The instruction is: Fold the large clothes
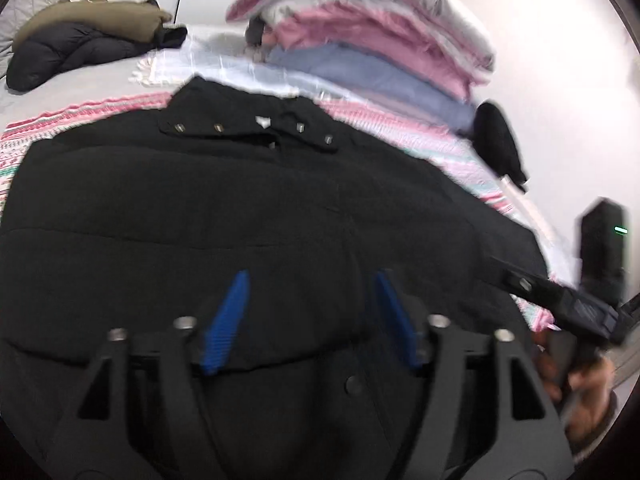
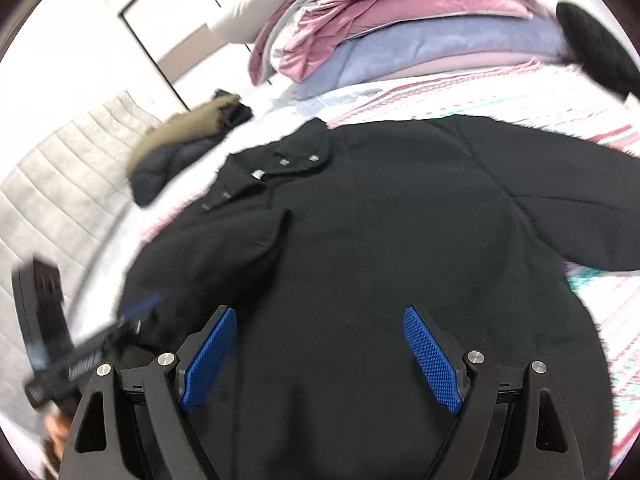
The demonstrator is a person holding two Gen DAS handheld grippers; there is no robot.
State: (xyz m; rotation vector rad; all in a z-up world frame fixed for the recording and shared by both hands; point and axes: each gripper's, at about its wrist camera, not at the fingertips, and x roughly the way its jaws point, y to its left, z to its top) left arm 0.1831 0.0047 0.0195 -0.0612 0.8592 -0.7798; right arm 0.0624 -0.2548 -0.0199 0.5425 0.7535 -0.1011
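- Hovering over the black jacket (image 1: pixel 240 200), the left gripper (image 1: pixel 312 280) has its jaws apart, nothing between them.
- Right gripper (image 2: pixel 320 316) likewise spread wide and empty above it.
- Jacket lies flat mid-bed (image 2: pixel 520 92), collar toward the stacked quilts (image 2: pixel 400 32).
- Only the right view shows one sleeve folded in; no writing is legible.

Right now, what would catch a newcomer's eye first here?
A big black jacket lies spread across the patterned bedspread, filling the middle. Behind it rises a stack of pink and blue bedding. Blue-padded claws, the left claw and the right claw, stand open over the jacket.
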